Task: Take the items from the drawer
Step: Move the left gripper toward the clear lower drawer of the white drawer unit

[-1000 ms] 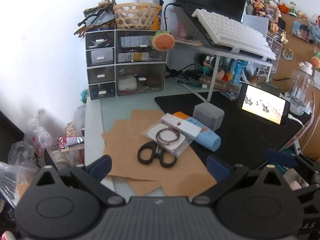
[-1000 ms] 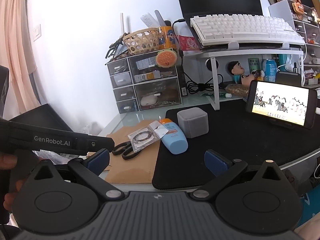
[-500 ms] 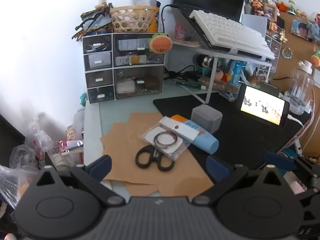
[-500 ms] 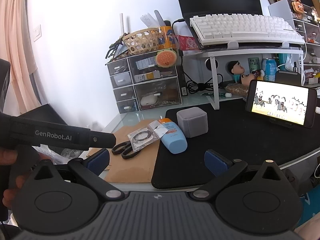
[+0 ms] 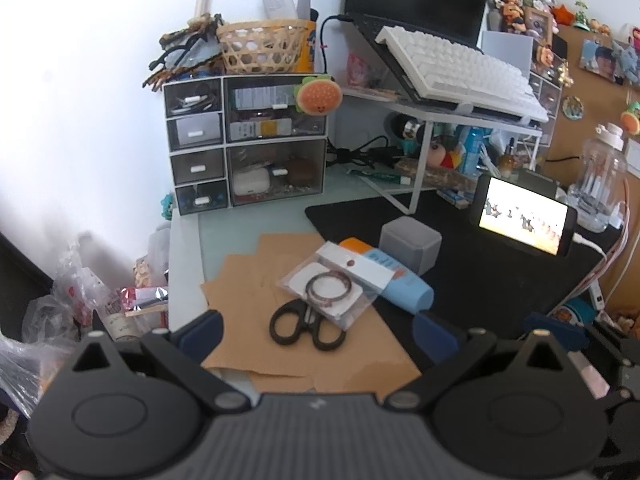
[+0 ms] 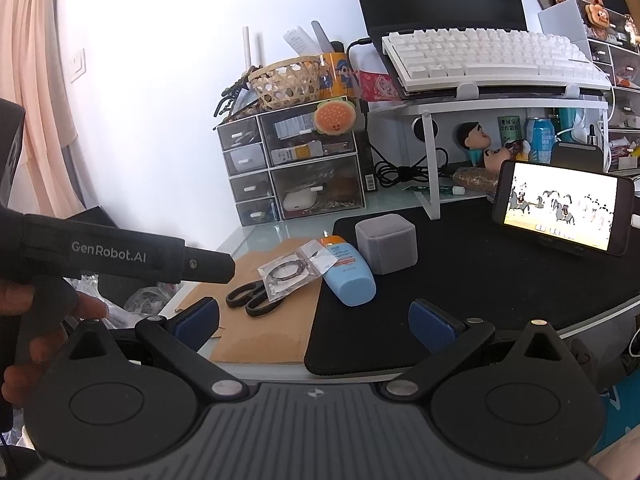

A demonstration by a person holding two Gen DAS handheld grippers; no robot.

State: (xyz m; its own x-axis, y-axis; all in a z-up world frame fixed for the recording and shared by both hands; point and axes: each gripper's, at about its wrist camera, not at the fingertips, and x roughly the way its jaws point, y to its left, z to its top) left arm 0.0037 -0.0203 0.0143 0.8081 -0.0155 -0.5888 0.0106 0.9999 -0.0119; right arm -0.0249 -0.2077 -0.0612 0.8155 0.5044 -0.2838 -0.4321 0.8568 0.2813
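Note:
A small white drawer unit with smoked clear fronts stands at the back left of the desk, all drawers shut. On brown paper in front of it lie black scissors, a clear bag holding a ring, a blue tube and a grey cube box. My left gripper is open, low over the paper's near edge. My right gripper is open at the desk's front edge. In the right wrist view, a hand holds the left gripper's black body.
A wicker basket sits on top of the drawer unit. A white keyboard rests on a raised stand. A lit phone stands on the black mat. Plastic bags crowd the floor left of the desk.
The left wrist view has shifted slightly, so the scissors and bag sit a little lower left in frame. The left gripper's body has edged rightward in the right wrist view. Both grippers stay open.

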